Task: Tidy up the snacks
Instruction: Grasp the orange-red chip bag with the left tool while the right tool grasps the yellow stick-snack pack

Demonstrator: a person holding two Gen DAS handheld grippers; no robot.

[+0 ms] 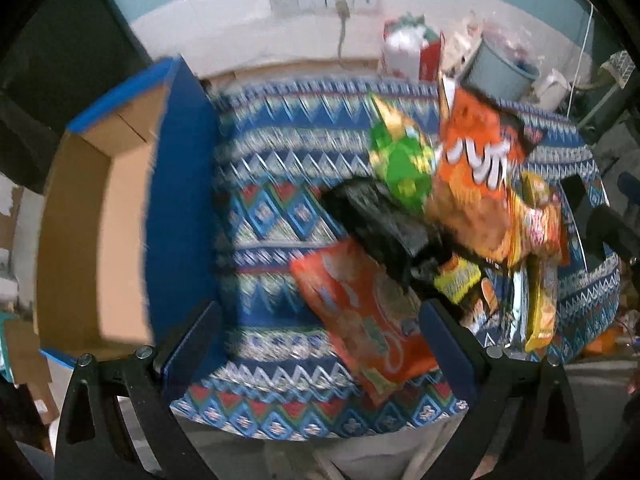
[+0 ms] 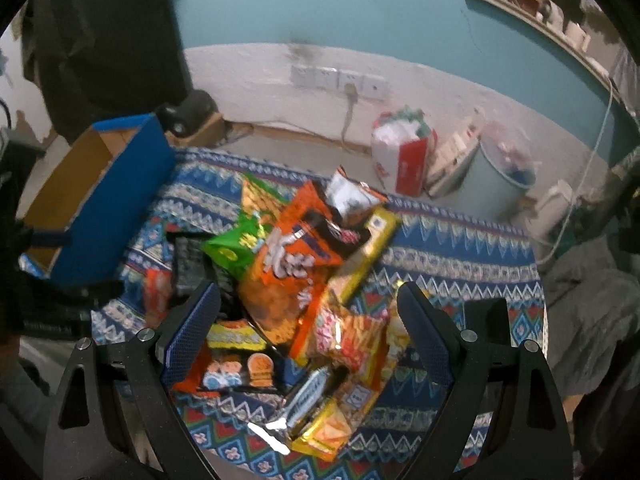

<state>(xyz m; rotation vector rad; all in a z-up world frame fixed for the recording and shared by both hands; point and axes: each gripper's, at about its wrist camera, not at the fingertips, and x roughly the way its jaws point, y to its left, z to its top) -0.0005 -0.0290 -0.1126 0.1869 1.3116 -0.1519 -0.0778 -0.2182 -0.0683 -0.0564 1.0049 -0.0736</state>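
Observation:
A pile of snack packets lies on a blue patterned cloth [image 1: 264, 216]. In the left wrist view I see a big orange bag [image 1: 476, 184], a green bag [image 1: 404, 160], a black packet [image 1: 376, 216] and a flat orange packet [image 1: 360, 312]. My left gripper [image 1: 320, 340] is open and empty, above the flat orange packet. A blue cardboard box [image 1: 176, 184] stands open at the left. In the right wrist view my right gripper [image 2: 308, 328] is open and empty over the pile, with the big orange bag [image 2: 288, 268], green bag [image 2: 236, 248] and a yellow long box [image 2: 368, 248] ahead.
A white and red bag [image 2: 404, 156], a pale bin [image 2: 500, 184] and a white kettle [image 2: 556, 208] stand on the floor behind the cloth. Wall sockets [image 2: 340, 80] with a cable are on the back wall. The blue box [image 2: 112, 208] is at the left.

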